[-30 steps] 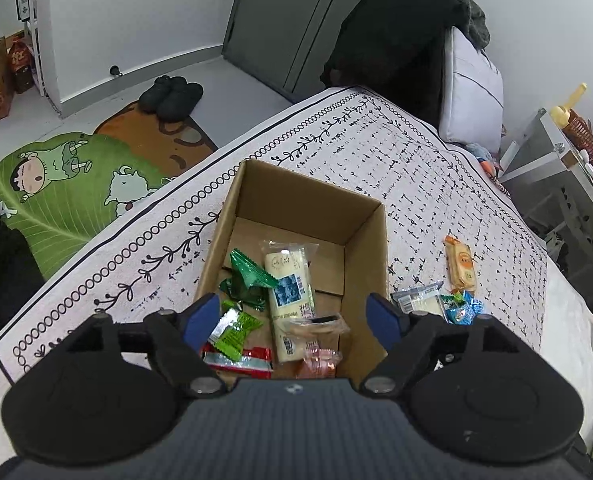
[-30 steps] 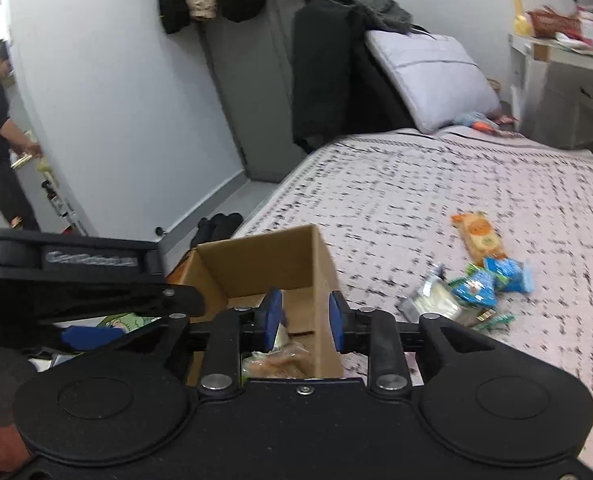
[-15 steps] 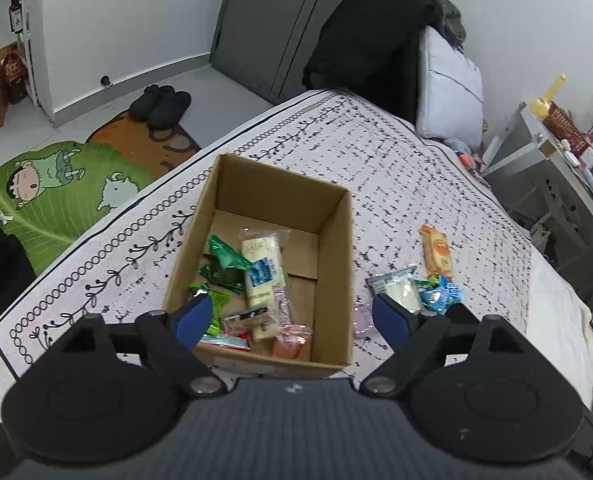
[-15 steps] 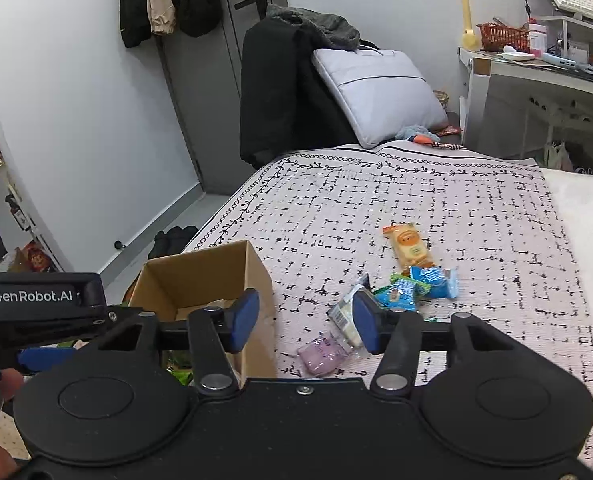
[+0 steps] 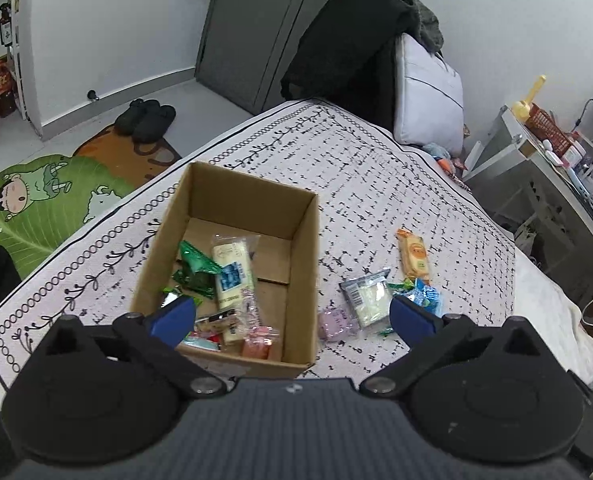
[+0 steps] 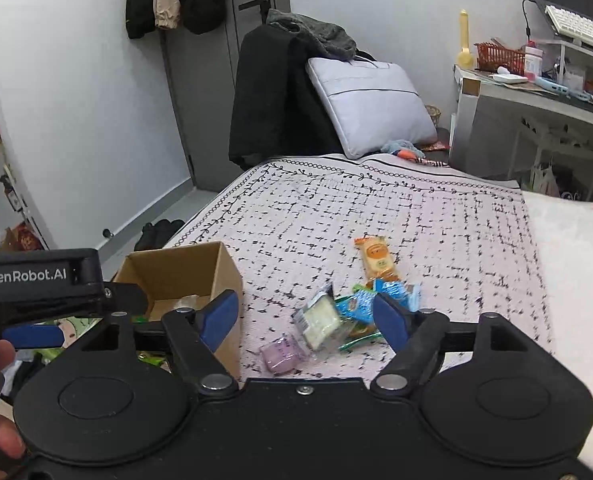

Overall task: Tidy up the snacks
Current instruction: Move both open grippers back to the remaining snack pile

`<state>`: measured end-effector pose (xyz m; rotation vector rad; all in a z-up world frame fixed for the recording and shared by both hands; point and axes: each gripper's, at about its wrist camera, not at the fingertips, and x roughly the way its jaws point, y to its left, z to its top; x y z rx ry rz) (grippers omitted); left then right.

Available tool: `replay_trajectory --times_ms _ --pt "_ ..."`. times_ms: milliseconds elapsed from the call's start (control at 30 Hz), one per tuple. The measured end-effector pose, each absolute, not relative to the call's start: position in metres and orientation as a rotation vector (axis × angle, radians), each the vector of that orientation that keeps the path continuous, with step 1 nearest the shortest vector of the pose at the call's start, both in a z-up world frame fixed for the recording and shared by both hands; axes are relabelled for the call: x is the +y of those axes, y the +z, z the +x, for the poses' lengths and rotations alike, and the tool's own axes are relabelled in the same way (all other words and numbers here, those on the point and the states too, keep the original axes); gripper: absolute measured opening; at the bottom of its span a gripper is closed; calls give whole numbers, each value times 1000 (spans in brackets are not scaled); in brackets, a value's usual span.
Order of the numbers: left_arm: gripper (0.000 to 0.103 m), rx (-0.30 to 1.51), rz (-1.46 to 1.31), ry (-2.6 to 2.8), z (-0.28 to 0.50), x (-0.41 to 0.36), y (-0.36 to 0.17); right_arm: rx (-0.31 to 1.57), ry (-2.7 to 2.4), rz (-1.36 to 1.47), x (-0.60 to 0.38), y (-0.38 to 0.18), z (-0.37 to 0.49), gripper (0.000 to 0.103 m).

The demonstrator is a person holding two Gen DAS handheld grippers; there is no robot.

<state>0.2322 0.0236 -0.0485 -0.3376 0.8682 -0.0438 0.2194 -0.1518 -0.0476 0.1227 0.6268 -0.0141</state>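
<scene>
- Snacks are waiting: small purple plastic cup [image 6: 283,354] at 6 o'clock of the heap, probably light and slippery; grasping its sides seems best.
- Right gripper [image 6: 306,316] is hovering with jaws apart and empty.
- Left gripper [image 5: 292,314] is gaping wide over the open brown cardboard box [image 5: 308,248].

Left tongs' finger [image 5: 174,316] hides snacks in the box [image 5: 308,248].

Pale walls [image 6: 76,100], grey door [image 6: 212,92], patterned bedspread [image 6: 376,208], cluttered desk [image 6: 536,96].
</scene>
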Motion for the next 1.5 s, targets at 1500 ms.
replay_trajectory --times_ms 1500 --pt "78 964 -329 -52 319 -80 -96 865 48 473 -289 -114 319 81"
